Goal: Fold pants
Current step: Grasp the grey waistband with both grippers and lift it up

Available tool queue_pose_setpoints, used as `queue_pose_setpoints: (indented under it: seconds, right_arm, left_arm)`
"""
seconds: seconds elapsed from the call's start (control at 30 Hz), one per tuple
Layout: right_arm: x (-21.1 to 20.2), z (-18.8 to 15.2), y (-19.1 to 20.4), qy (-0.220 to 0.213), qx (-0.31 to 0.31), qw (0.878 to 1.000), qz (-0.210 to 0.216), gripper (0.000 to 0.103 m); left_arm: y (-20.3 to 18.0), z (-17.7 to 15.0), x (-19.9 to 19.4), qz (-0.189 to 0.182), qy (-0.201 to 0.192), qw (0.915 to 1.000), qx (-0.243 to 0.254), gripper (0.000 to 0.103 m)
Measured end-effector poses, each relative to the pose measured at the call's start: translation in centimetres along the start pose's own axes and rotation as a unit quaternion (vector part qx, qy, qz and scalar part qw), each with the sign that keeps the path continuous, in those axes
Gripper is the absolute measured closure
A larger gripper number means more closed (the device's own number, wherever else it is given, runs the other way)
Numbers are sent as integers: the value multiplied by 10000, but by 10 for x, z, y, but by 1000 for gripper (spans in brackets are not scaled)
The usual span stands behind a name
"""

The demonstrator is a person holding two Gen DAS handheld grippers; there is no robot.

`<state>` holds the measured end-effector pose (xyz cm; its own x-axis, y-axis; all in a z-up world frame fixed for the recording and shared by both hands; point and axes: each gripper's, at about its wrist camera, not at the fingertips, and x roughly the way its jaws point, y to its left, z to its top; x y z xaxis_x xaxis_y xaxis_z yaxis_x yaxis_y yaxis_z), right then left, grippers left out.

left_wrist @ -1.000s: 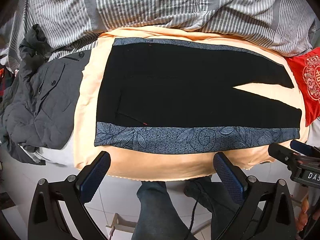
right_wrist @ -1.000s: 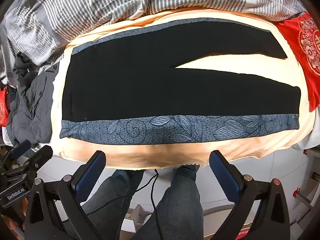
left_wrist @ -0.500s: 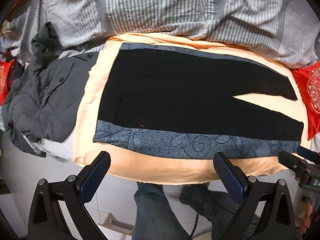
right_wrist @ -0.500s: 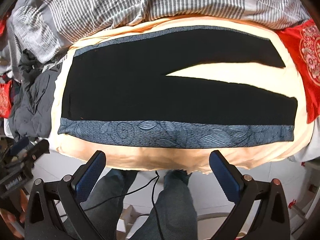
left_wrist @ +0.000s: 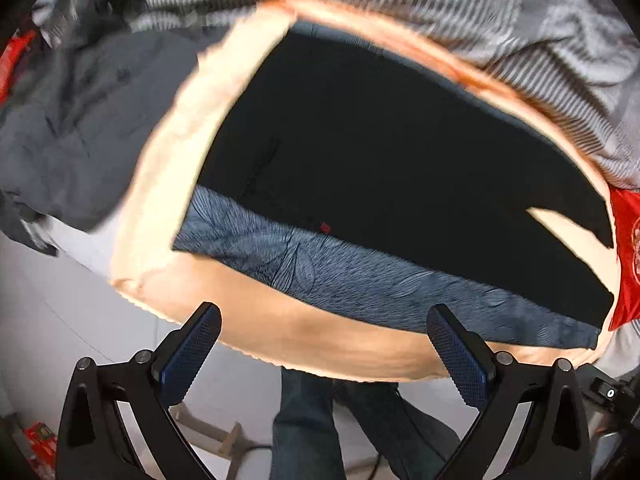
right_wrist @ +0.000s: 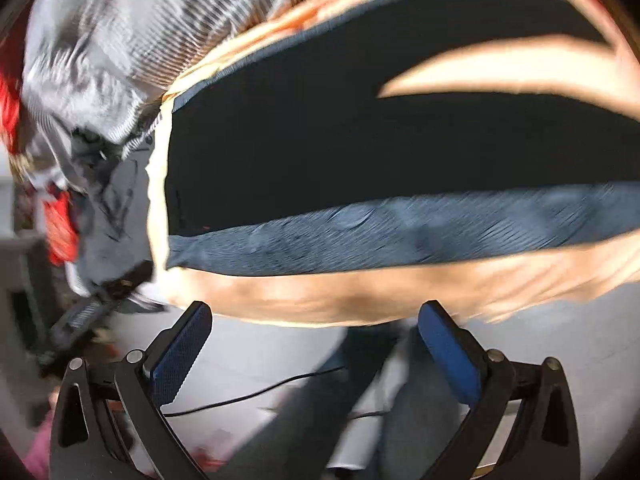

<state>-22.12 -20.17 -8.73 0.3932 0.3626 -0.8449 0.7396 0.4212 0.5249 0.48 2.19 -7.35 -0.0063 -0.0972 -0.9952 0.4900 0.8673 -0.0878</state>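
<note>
Black pants (left_wrist: pixel 392 152) with a blue-grey leaf-patterned side band (left_wrist: pixel 360 280) lie flat on a peach sheet (left_wrist: pixel 320 340), waist at the left, legs split at the right. They show blurred in the right wrist view (right_wrist: pixel 360 152) with the band (right_wrist: pixel 400 232) along the near edge. My left gripper (left_wrist: pixel 324 344) is open and empty, just off the bed's near edge below the band. My right gripper (right_wrist: pixel 316 340) is open and empty, also just off the near edge.
A striped grey duvet (left_wrist: pixel 440 12) lies behind the pants. Dark grey clothes (left_wrist: pixel 80 128) are piled at the left. A red cushion (left_wrist: pixel 628 248) sits at the right. The person's legs (left_wrist: pixel 312 420) and a thin cable (right_wrist: pixel 256 392) are below, over the pale floor.
Both grippers have moved closer to the bed and swung left toward the waist end; the views are now tilted and motion-blurred. The pants have not moved. Both grippers stay open.
</note>
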Motion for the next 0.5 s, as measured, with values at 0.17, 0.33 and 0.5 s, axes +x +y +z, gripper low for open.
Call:
queue_pose_setpoints:
  seconds: [0.17,0.33,0.5]
  right_arm:
    - [80,-9,-20,243,741,9936,822,0]
    - [130,-12,-35,213,1145,9795,1645,2]
    - [148,-12,-50,-10,1501,9619,2287,3]
  left_arm:
    - [29,1,50,-40,220,9992,-346,0]
    - [59,-6,86,-921,443,9897,-1007,0]
    - [76,-13,100,-1468,406,9777,-1443,0]
